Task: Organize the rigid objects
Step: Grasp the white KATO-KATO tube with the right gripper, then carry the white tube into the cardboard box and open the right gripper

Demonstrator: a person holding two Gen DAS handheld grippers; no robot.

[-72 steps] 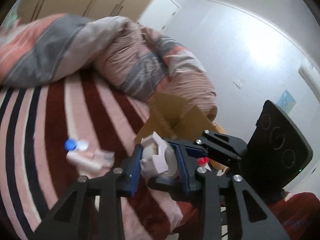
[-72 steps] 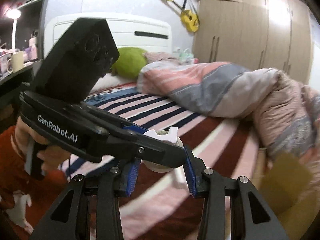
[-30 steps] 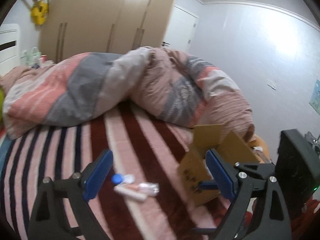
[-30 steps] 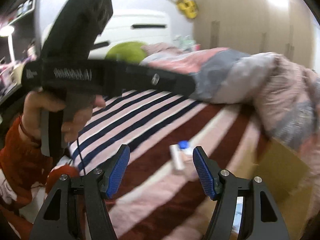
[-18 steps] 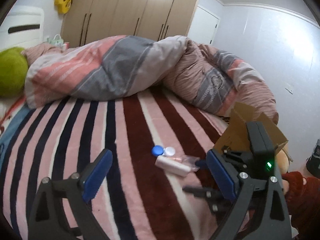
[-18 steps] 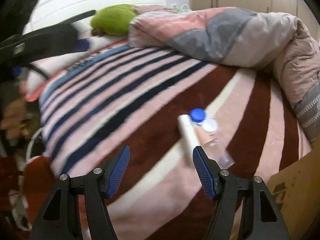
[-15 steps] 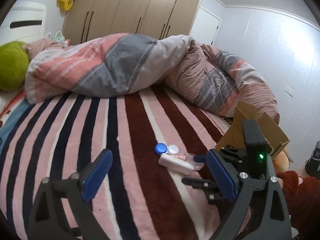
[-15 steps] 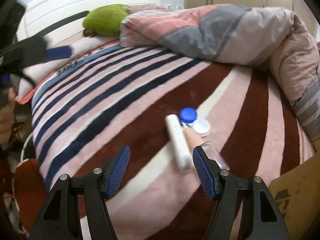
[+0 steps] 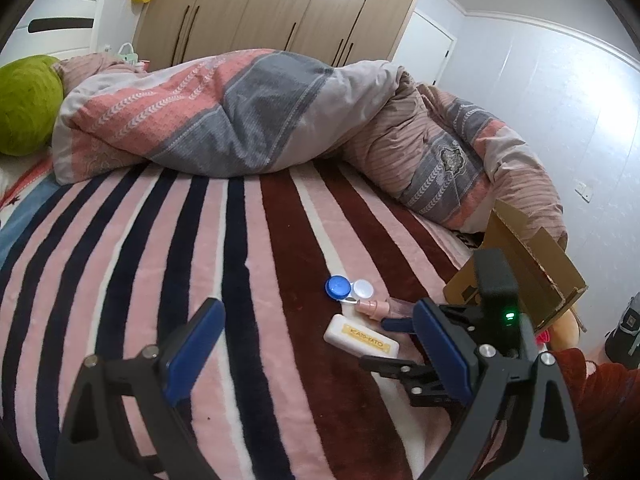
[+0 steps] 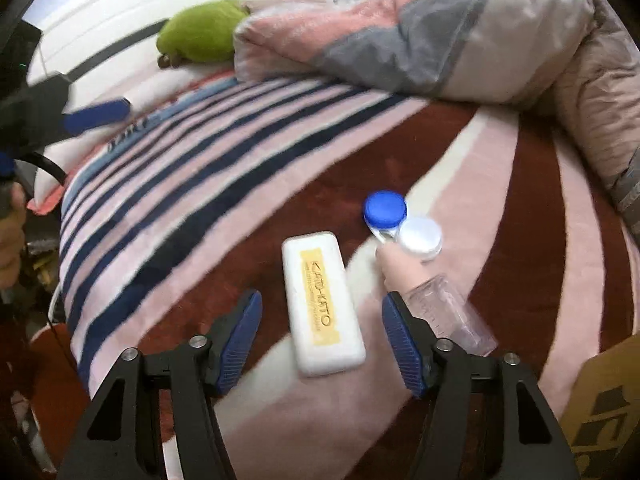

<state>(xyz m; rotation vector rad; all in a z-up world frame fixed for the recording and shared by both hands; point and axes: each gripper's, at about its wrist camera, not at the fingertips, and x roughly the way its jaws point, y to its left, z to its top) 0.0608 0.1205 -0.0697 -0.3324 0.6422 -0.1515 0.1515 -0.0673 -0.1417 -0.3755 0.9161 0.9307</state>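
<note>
A white flat case with a yellow label (image 10: 322,304) lies on the striped blanket, between the open fingers of my right gripper (image 10: 320,336), which is empty and just above it. Beside it lie a blue and white contact lens case (image 10: 400,222) and a clear bottle with a pink cap (image 10: 436,300). In the left wrist view the white case (image 9: 360,337), lens case (image 9: 348,288) and bottle (image 9: 380,307) lie ahead, with the right gripper (image 9: 400,344) reaching over them. My left gripper (image 9: 316,350) is open and empty, above the blanket.
An open cardboard box (image 9: 524,264) stands at the bed's right edge, its corner in the right wrist view (image 10: 604,404). A bunched duvet (image 9: 248,116) covers the far side of the bed. A green pillow (image 10: 200,32) lies by the headboard.
The left gripper let go of the white tape dispenser it held and opened. Both grippers swung toward the blanket; the right gripper has closed in on the white case.
</note>
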